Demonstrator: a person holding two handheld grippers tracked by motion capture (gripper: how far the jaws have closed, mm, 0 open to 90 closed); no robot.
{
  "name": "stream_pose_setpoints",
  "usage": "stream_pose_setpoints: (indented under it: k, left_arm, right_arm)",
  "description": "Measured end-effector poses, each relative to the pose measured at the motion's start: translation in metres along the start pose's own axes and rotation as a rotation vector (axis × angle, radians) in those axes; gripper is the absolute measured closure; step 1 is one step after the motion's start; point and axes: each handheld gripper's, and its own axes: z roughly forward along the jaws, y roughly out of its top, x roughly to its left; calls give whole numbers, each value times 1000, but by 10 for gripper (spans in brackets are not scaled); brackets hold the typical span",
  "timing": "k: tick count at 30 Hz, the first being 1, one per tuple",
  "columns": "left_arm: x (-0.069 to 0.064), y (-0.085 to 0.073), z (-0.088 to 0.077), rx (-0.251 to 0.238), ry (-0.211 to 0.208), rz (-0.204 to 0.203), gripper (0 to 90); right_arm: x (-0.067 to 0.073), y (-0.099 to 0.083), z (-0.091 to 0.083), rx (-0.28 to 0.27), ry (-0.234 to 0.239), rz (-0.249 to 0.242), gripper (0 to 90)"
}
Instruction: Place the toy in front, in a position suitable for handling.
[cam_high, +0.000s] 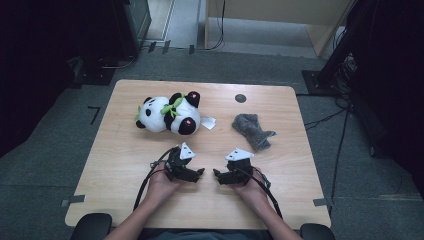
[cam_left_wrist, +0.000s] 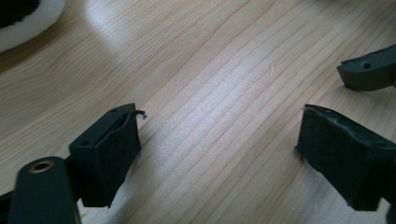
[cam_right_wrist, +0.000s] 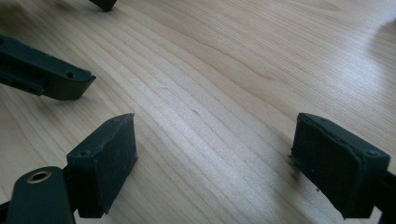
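Nearest me, my two hands rest on the near half of the pale wood-grain desk, each wrapped around a black gripper topped with a grey three-cornered plate. My left gripper sits low on the wood with its jaws spread wide; in the left gripper view the blocky, matte black pads stand well apart with only bare grain between them, and a tip of the other gripper shows at the right edge. Just beside it, tip facing tip, my right gripper is likewise spread, its squared pads pinching nothing. Looking to the far half, from the left, a plush panda lies on its side, soft white and black fur with a green leaf trim and a small white tag at its right. Further right, well apart from it, lies a crumpled grey fuzzy cloth, and beyond that a small dark round spot near the far edge.
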Motion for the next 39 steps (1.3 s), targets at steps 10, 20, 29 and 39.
stream_pose_setpoints:
  k: [10, 20, 29, 39]
  left_arm:
    - [6, 3, -6, -11, -44, -17, 150]
    - [19, 6, -19, -42, -87, -30, 252]
    - [32, 10, -29, -49, -94, -3, 333]
    - [51, 18, -34, -61, -108, -30, 343]
  right_arm:
    - [-10, 9, -11, -22, 4, 17, 194]
    - [-25, 17, -29, -95, 6, 54, 302]
    - [-44, 21, -41, -115, -31, 78, 304]
    - [-70, 18, -49, -112, -60, 128, 319]
